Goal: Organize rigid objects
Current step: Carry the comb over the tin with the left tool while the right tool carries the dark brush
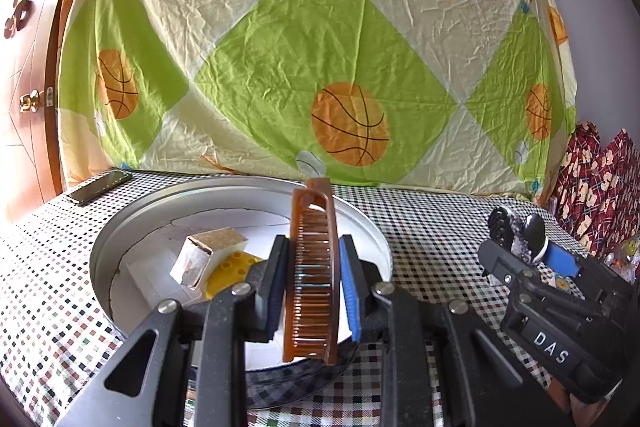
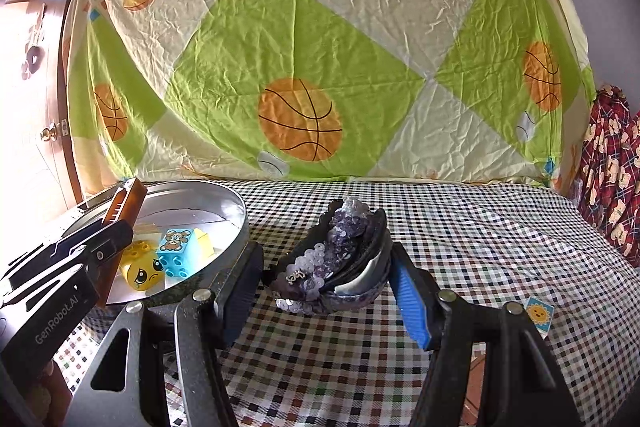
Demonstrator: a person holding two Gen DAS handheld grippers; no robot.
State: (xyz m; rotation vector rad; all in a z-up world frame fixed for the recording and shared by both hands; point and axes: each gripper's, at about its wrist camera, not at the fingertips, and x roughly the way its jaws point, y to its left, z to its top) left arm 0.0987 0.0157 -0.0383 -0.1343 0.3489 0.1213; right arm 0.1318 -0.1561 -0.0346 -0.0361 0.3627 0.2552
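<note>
The left gripper (image 1: 314,279) has its jaws clamped on a brown comb (image 1: 310,275), held at centre frame over the near rim of the round metal tray (image 1: 120,227). Inside the tray lie a small white box (image 1: 200,259), a yellow block (image 1: 234,267), a yellow sad-face toy (image 2: 144,273) and a blue bear block (image 2: 180,253). In the right wrist view, the right gripper (image 2: 326,287) has its jaws wide, one on either side of a purple sequined hair clip (image 2: 332,263) that lies on the checkered surface (image 2: 480,227) at centre frame. A sun sticker (image 2: 538,313) sits lower right; a phone (image 1: 100,187) lies at the left.
</note>
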